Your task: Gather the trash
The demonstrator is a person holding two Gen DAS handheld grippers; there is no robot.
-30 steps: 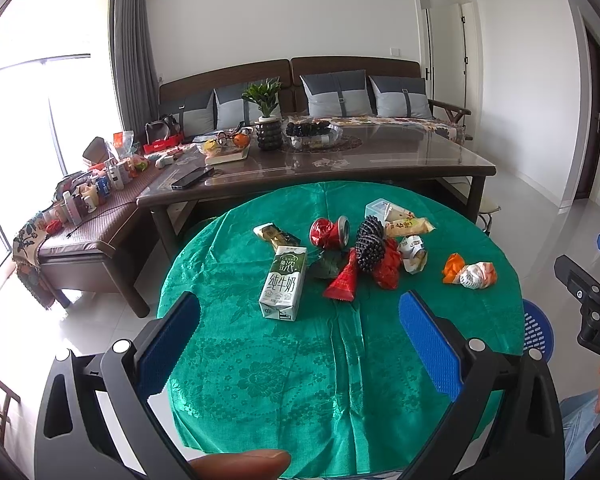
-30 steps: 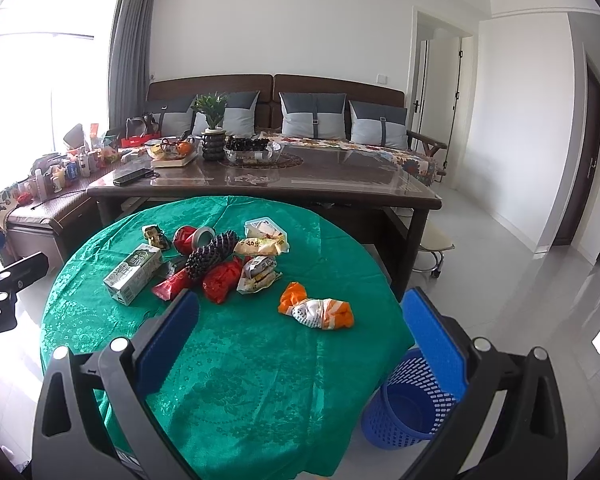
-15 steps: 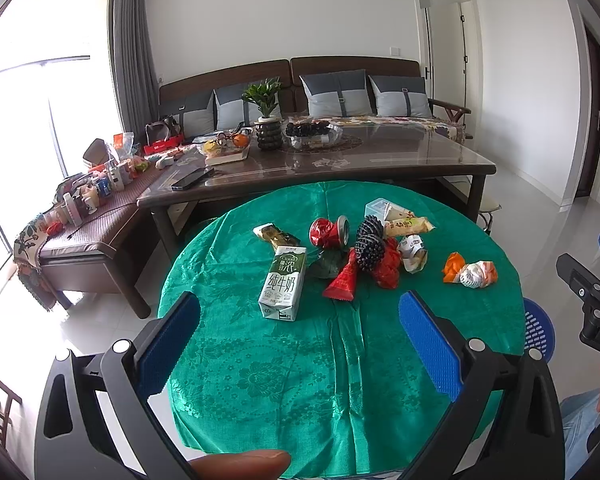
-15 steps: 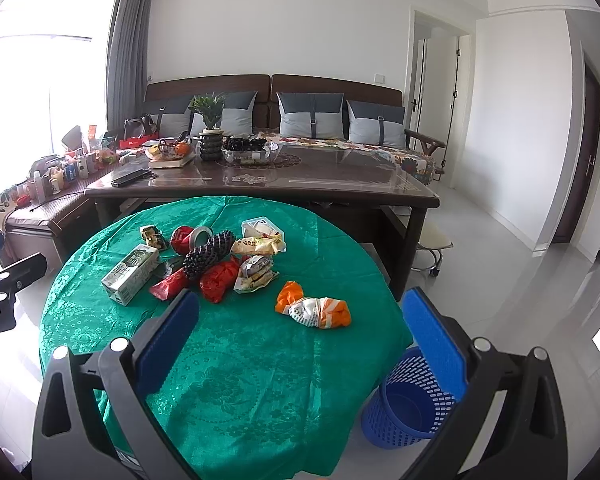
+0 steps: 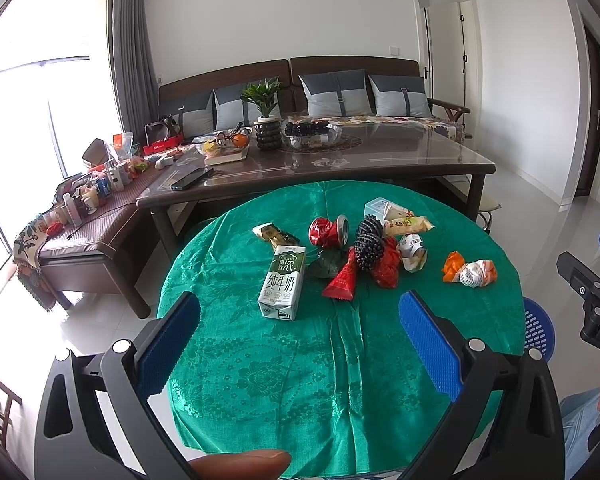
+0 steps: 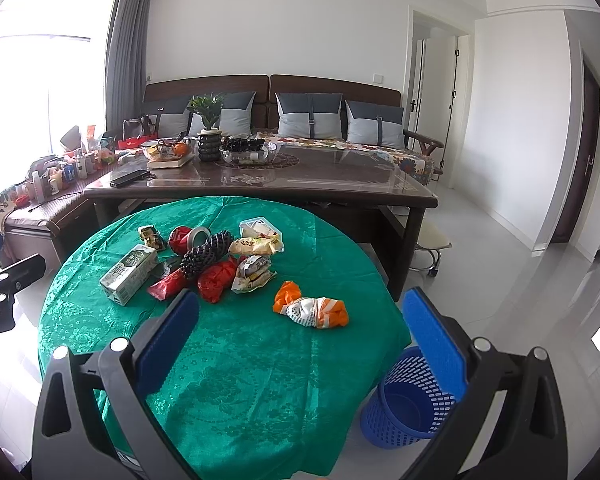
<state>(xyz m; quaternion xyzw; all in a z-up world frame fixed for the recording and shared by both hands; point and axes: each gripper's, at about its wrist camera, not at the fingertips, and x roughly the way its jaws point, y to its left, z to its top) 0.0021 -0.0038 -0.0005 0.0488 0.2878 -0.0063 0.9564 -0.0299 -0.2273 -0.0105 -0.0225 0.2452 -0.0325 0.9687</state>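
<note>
crinkly orange-white wrapper point(image 6: 312, 309) | light, soft, crushes easily; pinch its bunched middle | right gripper point(image 6: 300, 344) jaws apart, empty | left gripper point(image 5: 298, 344) jaws apart, empty | blue basket point(image 6: 404, 404) beside table

My left gripper point(image 5: 298, 338): jaws spread wide, blue pads point(image 5: 428, 346) facing inward, nothing between them. My right gripper point(image 6: 300, 334): likewise spread and unloaded. My thumb tip point(image 5: 240, 465) showed beneath the left.

The tabletop point(image 5: 260, 380) carries a green floral-embossed cloth, the milk carton point(image 5: 282, 282) is white and green, the crushed can point(image 5: 327, 232) red, the wrapper point(image 6: 312, 310) orange and white, the basket point(image 6: 404, 408) perforated blue, the gripper pads point(image 6: 434, 344) blue.
</note>
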